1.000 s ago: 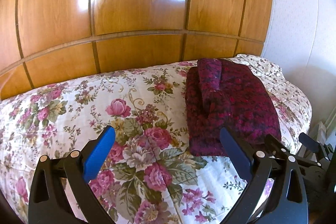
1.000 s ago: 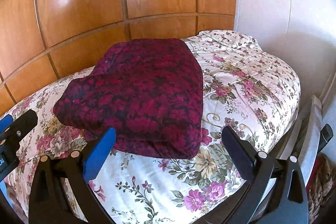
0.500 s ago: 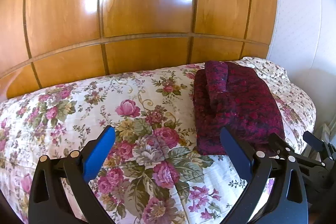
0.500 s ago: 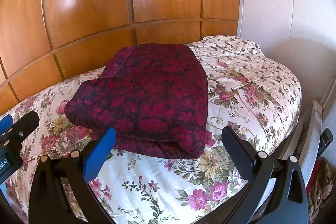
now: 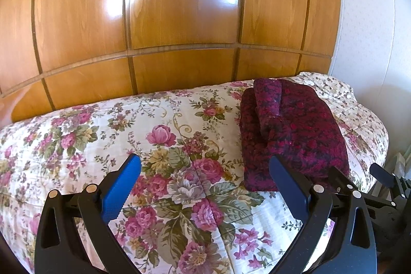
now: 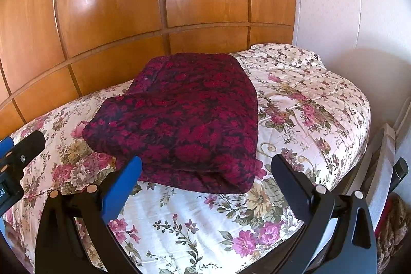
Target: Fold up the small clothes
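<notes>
A folded dark red garment (image 6: 185, 114) with a crimson flower pattern lies flat on the bed (image 6: 321, 104), which is covered by a cream quilt printed with pink roses. The garment sits toward the bed's right end, close to the far edge that runs along the wooden panelled wall (image 6: 128, 4). Seen from the left wrist camera, the same garment (image 5: 295, 130) shows a narrower folded strip lying on top along its left side. Its near edge is rounded and thick, several layers deep.

The left gripper (image 5: 205, 176) is held above the near part of the bed, its blue-padded fingers (image 5: 120, 186) spread wide with nothing between them. It points at bare quilt to the left of the garment; the right-hand finger overlaps the garment's near left corner in view, but contact cannot be confirmed.

The right gripper (image 6: 205, 176) is likewise spread wide and empty, aimed at the garment's near edge, above it and apart from it. A white wall (image 6: 346, 4) stands beyond the bed's right end.
</notes>
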`<action>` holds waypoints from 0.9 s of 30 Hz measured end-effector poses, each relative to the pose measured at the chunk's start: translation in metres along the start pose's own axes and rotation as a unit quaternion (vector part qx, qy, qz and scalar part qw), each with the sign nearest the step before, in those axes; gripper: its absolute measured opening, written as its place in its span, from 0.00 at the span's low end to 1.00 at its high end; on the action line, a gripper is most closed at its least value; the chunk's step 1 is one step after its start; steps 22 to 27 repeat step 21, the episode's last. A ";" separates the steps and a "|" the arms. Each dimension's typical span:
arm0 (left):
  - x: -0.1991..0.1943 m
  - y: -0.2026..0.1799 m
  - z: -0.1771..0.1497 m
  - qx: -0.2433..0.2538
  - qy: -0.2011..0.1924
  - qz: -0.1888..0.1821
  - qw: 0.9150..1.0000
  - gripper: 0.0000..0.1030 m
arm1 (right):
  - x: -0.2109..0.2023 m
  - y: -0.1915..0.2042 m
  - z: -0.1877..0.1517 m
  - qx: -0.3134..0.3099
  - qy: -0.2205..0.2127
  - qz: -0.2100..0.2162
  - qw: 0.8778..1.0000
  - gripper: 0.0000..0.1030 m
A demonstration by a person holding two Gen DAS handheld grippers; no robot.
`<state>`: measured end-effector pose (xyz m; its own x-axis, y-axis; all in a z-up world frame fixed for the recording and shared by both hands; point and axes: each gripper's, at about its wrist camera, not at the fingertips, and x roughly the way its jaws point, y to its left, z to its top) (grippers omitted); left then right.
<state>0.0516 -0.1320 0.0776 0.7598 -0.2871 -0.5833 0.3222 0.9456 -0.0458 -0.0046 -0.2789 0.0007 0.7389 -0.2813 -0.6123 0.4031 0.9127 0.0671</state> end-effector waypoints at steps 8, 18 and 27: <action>0.000 0.001 0.001 -0.002 -0.001 -0.003 1.000 0.96 | 0.000 0.001 -0.001 -0.001 -0.001 0.001 1.000 0.98; 0.004 0.003 -0.001 -0.012 0.005 0.013 1.000 0.96 | 0.000 0.001 0.001 0.002 -0.001 0.001 1.000 0.98; 0.005 0.006 -0.002 -0.015 0.008 0.015 1.000 0.96 | 0.000 0.002 0.001 0.001 0.000 0.001 1.000 0.98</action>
